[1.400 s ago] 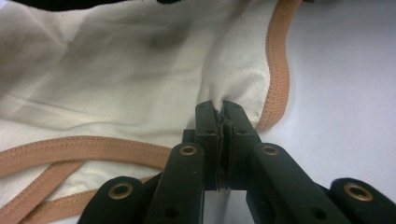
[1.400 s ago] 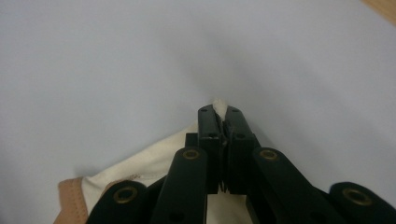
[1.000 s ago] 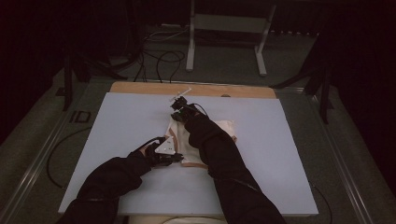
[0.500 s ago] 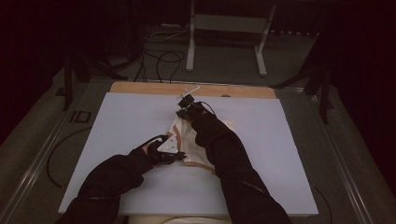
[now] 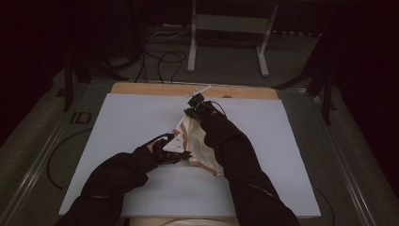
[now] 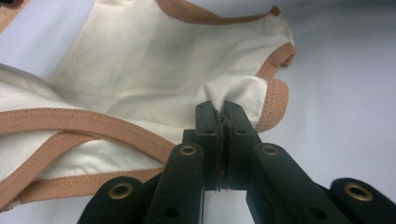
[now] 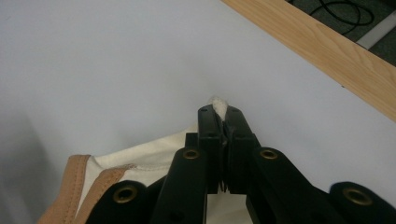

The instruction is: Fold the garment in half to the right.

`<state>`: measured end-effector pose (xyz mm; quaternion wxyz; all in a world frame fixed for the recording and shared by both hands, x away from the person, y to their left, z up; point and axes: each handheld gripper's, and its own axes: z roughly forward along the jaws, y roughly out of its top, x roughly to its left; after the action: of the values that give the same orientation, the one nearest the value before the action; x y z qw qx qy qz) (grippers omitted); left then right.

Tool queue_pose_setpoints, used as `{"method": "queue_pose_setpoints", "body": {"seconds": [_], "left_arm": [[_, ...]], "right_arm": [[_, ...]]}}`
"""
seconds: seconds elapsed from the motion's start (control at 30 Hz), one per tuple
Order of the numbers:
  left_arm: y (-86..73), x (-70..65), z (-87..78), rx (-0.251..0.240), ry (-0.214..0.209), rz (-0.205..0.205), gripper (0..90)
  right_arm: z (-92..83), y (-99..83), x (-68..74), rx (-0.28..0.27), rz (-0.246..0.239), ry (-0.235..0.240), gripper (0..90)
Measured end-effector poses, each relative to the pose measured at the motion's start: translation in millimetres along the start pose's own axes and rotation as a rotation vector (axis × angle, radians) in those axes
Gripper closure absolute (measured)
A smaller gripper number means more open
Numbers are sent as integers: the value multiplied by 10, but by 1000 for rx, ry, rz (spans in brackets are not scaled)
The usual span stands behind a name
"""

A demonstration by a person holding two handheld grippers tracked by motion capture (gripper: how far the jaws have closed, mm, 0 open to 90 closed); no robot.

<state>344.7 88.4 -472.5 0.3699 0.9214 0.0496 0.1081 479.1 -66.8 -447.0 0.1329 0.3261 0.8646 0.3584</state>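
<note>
A cream cloth garment (image 5: 195, 141) with tan trim lies crumpled at the middle of the white table top (image 5: 131, 122). My left gripper (image 5: 184, 154) is shut on a fold of the cream cloth (image 6: 140, 70) near a tan-trimmed edge (image 6: 275, 100), at the garment's near left side. My right gripper (image 5: 192, 107) is shut on a small tip of the cloth (image 7: 218, 104) at the garment's far end, lifted a little over the table. In the right gripper view the tan trim (image 7: 74, 186) trails off at lower left.
A wooden strip (image 5: 188, 89) runs along the table's far edge, seen close as the wooden strip (image 7: 327, 51) in the right gripper view. Cables (image 5: 164, 56) and a metal stand (image 5: 230, 28) are on the floor beyond. Bare table top spreads left and right of the garment.
My right gripper has moved farther from the person and a little right, drawing the garment's far end out. The left gripper has stayed near the same spot.
</note>
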Motion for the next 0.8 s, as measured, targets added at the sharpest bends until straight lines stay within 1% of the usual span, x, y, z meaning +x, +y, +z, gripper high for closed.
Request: {"method": "queue_pose_setpoints", "body": {"seconds": [0.17,0.2,0.23,0.27,0.3,0.5,0.6,0.8], "left_arm": [[89,8,12,-6,-3,14,883],[102,8,20,-10,-4,11,884],[115,14,24,-10,-6,17,884],[134,9,35,-11,-8,12,883],[146,13,40,-9,-7,22,883],[214,3,101,-11,-21,26,883],[253,-10,140,-17,-30,26,883],[341,-22,212,-14,-47,43,883]], "right_arm": [[-103,-36,-67,-19,12,-4,882],[-124,-44,-80,-22,12,-8,882],[-143,-53,-92,-25,16,-11,882],[-162,-62,-106,-29,18,-9,882],[-187,-74,-125,-32,16,-13,882],[-289,-136,-190,-39,21,-20,882],[-335,-182,-227,-43,26,-24,882],[-441,-302,-317,-60,48,-30,881]]}}
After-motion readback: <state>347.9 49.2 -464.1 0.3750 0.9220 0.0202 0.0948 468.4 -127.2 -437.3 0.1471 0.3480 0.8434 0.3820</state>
